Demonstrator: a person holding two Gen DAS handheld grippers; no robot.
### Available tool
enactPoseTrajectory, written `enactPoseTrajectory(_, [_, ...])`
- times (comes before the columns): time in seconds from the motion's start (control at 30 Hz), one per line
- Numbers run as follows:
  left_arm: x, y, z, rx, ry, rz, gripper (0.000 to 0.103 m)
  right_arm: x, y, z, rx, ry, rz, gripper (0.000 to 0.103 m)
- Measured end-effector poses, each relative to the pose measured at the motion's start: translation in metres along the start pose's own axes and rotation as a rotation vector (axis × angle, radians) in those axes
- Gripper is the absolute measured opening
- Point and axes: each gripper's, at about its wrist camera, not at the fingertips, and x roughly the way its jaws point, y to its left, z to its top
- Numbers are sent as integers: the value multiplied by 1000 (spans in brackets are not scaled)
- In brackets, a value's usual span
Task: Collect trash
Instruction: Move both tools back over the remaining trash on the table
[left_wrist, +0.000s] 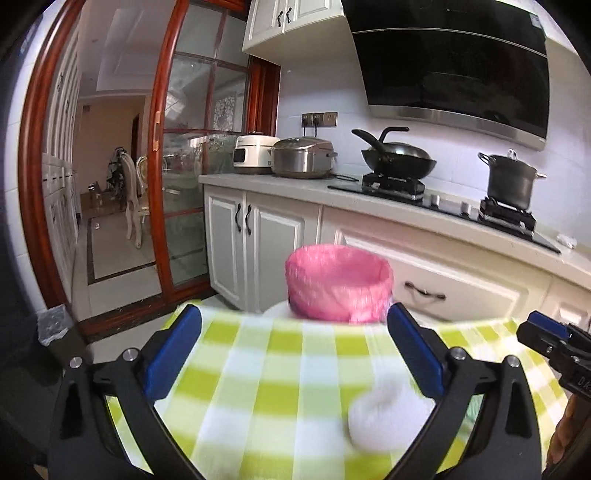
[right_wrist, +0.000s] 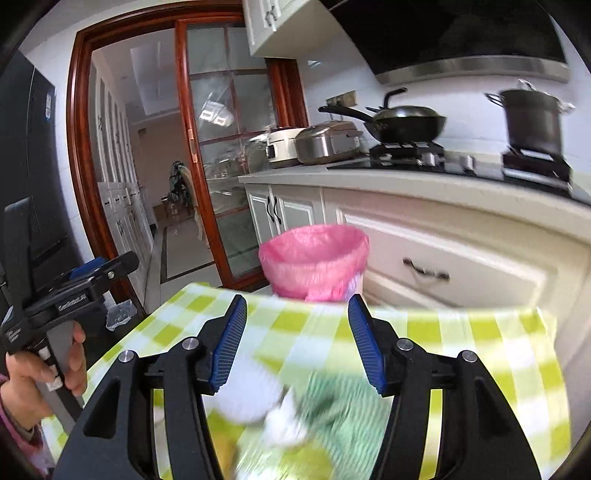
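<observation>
A bin lined with a pink bag (left_wrist: 338, 286) stands just beyond the far edge of a table with a green-and-white checked cloth (left_wrist: 258, 369); it also shows in the right wrist view (right_wrist: 314, 262). My left gripper (left_wrist: 293, 332) is open and empty above the cloth, with a blurred white crumpled piece (left_wrist: 388, 417) near its right finger. My right gripper (right_wrist: 297, 325) is open and empty above a white crumpled piece (right_wrist: 247, 395) and a green wrapper (right_wrist: 332, 410), both blurred. The right gripper shows at the left view's right edge (left_wrist: 554, 343); the left gripper shows in the right view (right_wrist: 74, 284).
A kitchen counter (left_wrist: 369, 203) with white cabinets runs behind the bin, carrying two rice cookers (left_wrist: 280, 155), a wok (left_wrist: 399, 155) and a pot (left_wrist: 511, 177) on a stove. A wooden-framed glass sliding door (left_wrist: 184, 166) opens to the left.
</observation>
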Motion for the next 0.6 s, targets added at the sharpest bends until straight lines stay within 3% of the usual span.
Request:
enactPoseTrajectory(0.3, [-58, 26, -72, -52, 90, 40, 98, -33, 29, -77, 19, 96, -40, 55])
enactPoseTrajectory(0.6, [-58, 36, -110, 12, 193, 38, 98, -1, 65, -109, -41, 247, -20, 55])
